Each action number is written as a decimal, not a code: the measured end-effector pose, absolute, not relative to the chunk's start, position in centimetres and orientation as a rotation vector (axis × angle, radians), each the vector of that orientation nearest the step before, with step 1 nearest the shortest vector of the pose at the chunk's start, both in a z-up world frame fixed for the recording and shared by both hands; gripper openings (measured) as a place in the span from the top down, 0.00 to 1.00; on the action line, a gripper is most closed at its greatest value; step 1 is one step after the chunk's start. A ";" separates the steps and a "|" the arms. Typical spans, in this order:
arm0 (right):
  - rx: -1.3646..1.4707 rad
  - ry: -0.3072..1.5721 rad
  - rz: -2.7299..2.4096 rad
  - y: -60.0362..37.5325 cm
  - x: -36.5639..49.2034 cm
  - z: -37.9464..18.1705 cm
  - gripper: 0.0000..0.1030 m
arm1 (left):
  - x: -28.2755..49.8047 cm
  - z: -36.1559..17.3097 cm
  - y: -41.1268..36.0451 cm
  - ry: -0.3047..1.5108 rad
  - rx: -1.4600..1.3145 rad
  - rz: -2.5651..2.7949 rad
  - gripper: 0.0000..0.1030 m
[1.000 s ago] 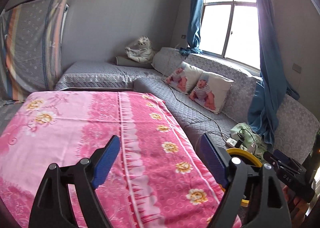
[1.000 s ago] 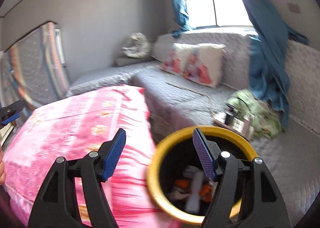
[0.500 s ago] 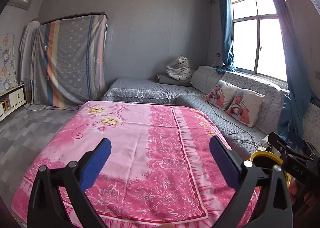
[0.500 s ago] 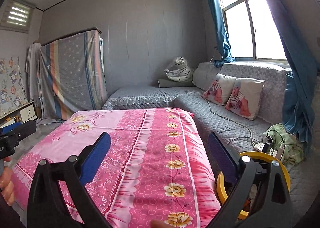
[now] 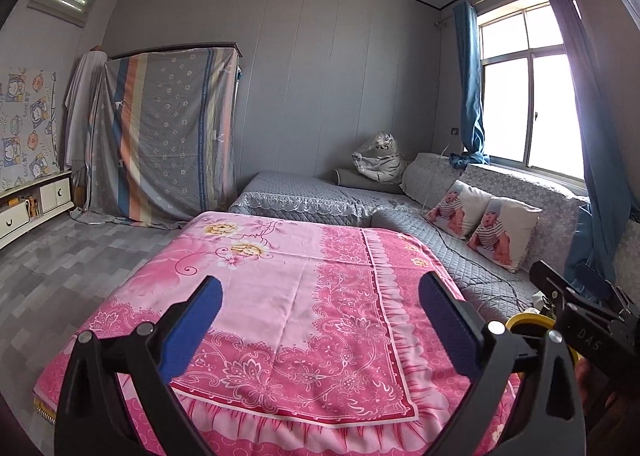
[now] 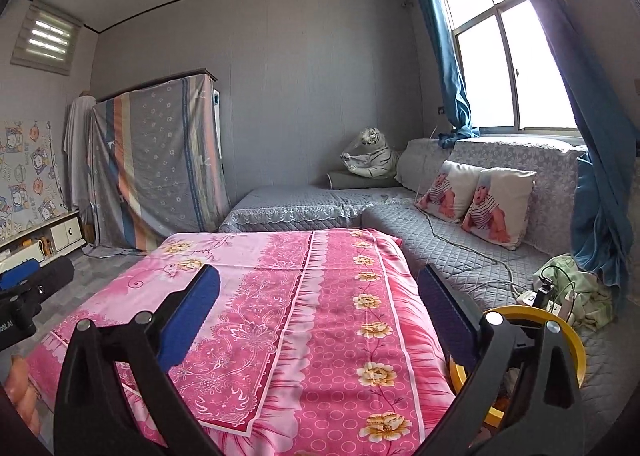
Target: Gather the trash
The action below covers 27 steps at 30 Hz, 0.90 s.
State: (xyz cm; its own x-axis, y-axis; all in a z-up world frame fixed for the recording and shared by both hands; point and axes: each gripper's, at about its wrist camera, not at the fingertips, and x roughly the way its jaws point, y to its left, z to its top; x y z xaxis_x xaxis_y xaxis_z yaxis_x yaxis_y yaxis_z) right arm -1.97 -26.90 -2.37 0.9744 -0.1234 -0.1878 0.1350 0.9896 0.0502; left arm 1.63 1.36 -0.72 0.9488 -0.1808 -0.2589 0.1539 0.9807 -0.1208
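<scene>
Left wrist view: the left gripper (image 5: 320, 306), blue-padded, has just been opening; jaws spread wide, nothing between them, above the pink floral tablecloth (image 5: 280, 296). The round yellow-rimmed trash bin (image 5: 528, 322) sits at the table's right edge, partly hidden.

Right wrist view: the right gripper (image 6: 316, 296) likewise just opened, empty. The bin (image 6: 560, 332) stands behind its right finger, beside the grey quilted sofa (image 6: 460, 256).

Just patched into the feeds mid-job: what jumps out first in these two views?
The bright pink floral cloth fills the middle, spread over a low table in front of both open, empty grippers, left and right. The yellow-rimmed trash bin stands at the table's right edge beside the grey sofa, which bears two baby-print cushions. A plush white tiger sits in the far corner.
</scene>
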 end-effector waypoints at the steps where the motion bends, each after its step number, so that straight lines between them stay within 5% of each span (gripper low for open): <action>1: 0.065 0.186 -0.131 -26.9 -2.0 -2.4 0.08 | 1.4 -0.7 1.3 0.265 -0.099 -0.164 0.08; 27: 0.070 0.194 -0.192 -26.9 -1.4 -3.9 0.08 | 1.9 -1.4 1.8 0.296 -0.149 -0.183 0.08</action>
